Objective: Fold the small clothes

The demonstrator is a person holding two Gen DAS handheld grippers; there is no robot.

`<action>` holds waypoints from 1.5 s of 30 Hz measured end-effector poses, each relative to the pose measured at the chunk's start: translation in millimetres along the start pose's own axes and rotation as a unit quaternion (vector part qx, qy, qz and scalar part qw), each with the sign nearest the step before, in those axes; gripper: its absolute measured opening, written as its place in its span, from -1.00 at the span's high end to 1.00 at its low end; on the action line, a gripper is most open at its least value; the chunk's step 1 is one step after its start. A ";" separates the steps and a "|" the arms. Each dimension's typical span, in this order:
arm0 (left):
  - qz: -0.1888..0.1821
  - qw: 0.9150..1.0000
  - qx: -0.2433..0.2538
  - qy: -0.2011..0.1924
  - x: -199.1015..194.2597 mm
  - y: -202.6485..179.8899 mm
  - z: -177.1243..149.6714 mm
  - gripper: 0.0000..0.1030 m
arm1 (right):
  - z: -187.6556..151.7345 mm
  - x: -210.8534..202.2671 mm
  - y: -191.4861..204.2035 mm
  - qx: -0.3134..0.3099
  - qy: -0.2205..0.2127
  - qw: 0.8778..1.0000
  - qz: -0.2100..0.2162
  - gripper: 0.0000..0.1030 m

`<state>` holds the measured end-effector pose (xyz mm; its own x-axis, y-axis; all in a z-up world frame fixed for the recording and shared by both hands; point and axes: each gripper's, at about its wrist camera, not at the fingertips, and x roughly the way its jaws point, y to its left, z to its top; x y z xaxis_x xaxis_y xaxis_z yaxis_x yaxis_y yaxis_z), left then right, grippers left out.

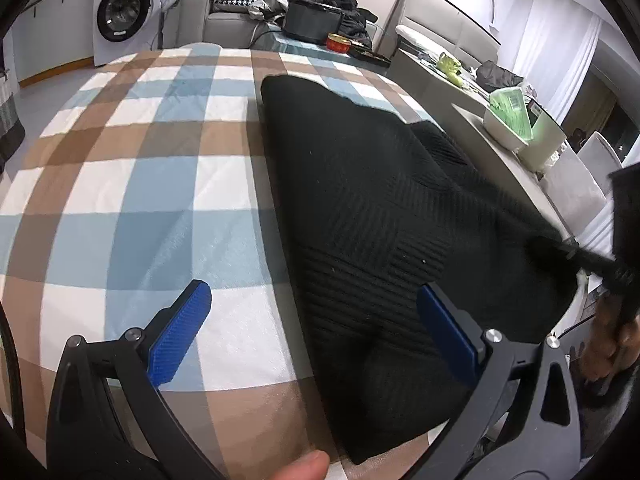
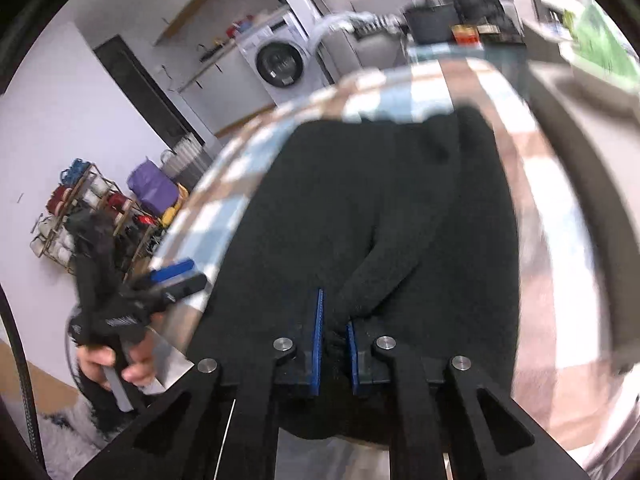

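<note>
**Black garment half folded on the checked cloth**

The black garment [image 1: 360, 208] lies on the checked cloth [image 1: 120, 184], one flap already laid over; more folds look due. The right gripper [image 2: 335, 340] pinches a fabric ridge at the near edge, jaws nearly together. The left gripper [image 1: 316, 320] hangs spread, empty. A green box [image 1: 510, 114] sits nearby, nothing blocking

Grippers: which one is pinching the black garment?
The right gripper, blue pads closed on a fold of the garment; the left gripper is open.
</note>
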<state>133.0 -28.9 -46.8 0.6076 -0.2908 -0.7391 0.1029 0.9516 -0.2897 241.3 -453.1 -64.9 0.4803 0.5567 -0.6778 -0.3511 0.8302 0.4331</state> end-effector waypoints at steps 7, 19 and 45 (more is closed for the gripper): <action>0.009 1.000 -0.003 -0.008 -4.7 -0.6 5.2 -0.98 | 3.4 -47.6 -15.1 -0.013 -0.058 0.996 -0.069 0.85; 0.012 1.000 -0.001 0.009 10.3 -4.4 1.6 -0.98 | -21.8 -32.5 -59.7 0.059 -0.027 0.998 0.009 0.13; 0.010 1.000 0.000 0.013 19.2 6.6 -0.9 -0.98 | 29.5 41.1 -75.4 0.069 0.041 0.997 -0.008 0.09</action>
<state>144.7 -28.3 -63.5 0.5889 -0.2740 -0.7604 0.0914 0.9573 -0.2742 311.2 -491.9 -107.8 0.4162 0.5436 -0.7289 -0.2280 0.8384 0.4951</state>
